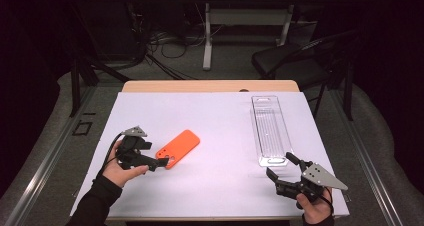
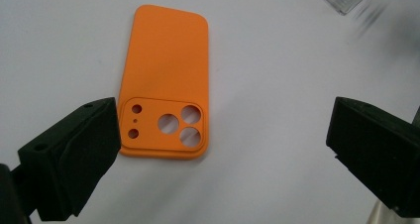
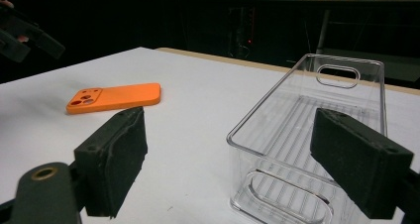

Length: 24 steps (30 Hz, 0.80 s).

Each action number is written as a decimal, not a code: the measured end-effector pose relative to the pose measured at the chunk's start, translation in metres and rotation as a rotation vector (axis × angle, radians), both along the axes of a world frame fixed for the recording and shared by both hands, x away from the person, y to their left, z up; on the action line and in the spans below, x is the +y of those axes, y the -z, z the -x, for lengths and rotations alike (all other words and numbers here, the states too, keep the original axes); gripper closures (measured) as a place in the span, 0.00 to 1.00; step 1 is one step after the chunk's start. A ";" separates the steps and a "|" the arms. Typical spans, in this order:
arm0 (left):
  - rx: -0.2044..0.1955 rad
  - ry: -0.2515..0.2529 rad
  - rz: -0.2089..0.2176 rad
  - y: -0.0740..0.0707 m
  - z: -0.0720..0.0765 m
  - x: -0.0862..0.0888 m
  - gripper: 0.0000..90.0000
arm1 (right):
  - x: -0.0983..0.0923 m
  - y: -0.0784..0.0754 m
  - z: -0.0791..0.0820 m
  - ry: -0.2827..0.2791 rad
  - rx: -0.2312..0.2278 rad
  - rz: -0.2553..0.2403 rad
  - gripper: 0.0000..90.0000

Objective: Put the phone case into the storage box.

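orange phone case [image 1: 178,148] lying flat left of clear bin [image 1: 270,131], long axis running diagonally, camera end pointing toward left tool [image 1: 161,163], both tools gaping released, right tool [image 1: 280,166] at bin's near end

high view: above the person's side, facing forward and down over the whole white-covered desk [image 1: 210,131] | left gripper view: close, looking steeply down on the flat orange silicone phone case [image 2: 166,90] | right gripper view: low, near-level across the desk, close to the clear ribbed plastic bin [image 3: 317,135] | shared: case and bin appear in all three
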State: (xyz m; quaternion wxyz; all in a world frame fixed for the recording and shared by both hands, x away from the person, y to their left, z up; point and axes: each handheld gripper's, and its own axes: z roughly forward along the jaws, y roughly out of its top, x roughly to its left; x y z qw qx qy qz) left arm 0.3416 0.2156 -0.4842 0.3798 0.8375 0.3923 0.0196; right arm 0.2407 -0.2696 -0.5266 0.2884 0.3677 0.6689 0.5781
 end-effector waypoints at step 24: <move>0.074 0.001 -0.181 0.010 -0.052 -0.029 0.01 | 0.001 0.001 0.000 -0.007 0.010 0.008 0.15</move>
